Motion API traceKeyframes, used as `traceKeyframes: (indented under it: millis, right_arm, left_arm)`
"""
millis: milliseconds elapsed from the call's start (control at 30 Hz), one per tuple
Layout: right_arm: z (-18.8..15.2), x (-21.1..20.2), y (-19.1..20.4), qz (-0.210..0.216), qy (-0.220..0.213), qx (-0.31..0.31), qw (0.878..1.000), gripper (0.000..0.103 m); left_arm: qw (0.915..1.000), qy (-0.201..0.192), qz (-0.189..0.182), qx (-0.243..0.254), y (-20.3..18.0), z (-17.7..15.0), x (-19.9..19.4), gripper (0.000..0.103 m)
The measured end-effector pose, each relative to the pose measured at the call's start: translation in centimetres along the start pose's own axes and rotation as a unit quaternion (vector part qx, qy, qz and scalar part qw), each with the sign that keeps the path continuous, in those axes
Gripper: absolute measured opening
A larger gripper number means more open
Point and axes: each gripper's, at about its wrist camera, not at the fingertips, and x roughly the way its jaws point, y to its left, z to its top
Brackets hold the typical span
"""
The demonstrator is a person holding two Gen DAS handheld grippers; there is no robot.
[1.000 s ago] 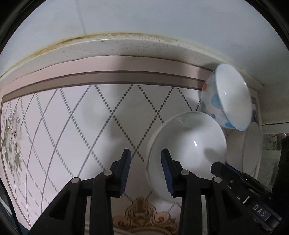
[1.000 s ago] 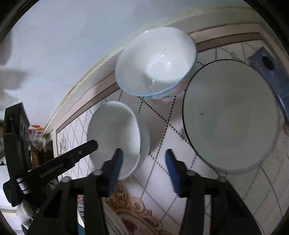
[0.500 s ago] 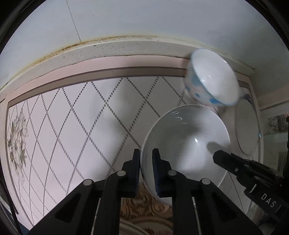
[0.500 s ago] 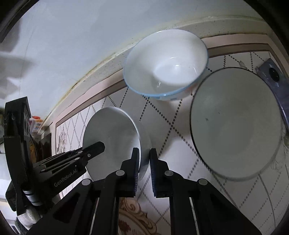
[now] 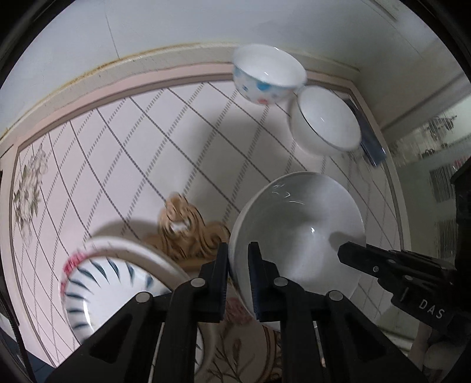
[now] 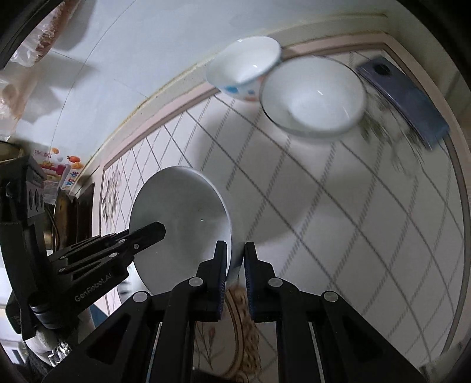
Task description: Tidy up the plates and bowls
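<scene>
Both grippers hold one plain white bowl [image 5: 300, 232] by opposite rims, lifted above the patterned table. My left gripper [image 5: 238, 259] is shut on its left rim. My right gripper [image 6: 235, 259] is shut on its right rim, and the bowl [image 6: 179, 224] shows to the left of its fingers. A white bowl with blue and red dots [image 5: 268, 78] stands at the far edge; it also shows in the right wrist view [image 6: 244, 70]. A white bowl with a dark rim line [image 5: 325, 123] stands beside it [image 6: 313, 94]. A blue-striped bowl [image 5: 114, 291] sits below at the near left.
A dark blue phone [image 6: 403, 100] lies at the far right of the table, also seen in the left wrist view [image 5: 368, 132]. The white wall [image 5: 206, 26] runs along the table's far edge. Bottles and packets [image 6: 59, 171] stand at the far left.
Both grippers closed on the white bowl's rims and lifted it up and back toward me. The far bowls now look smaller, and the blue-striped bowl has come into view below.
</scene>
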Motion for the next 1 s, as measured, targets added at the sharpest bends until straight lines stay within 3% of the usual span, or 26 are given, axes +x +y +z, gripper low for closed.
traceKeyframes:
  millis: [333, 1000]
  right_arm:
    - [-4.6, -0.1, -4.4, -0.008, 0.018, 0.03, 0.999, 0.013]
    - [-5.4, 1.3, -5.8, -0.012, 0.04, 0.056, 0.998, 0.013]
  left_arm:
    - [0.9992, 0.032, 0.006, 0.022, -1.0, -1.1, 3.1, 0.011]
    - [0.9972, 0.063, 0.016, 0.037, -2.0, -1.3, 6.9, 0.011]
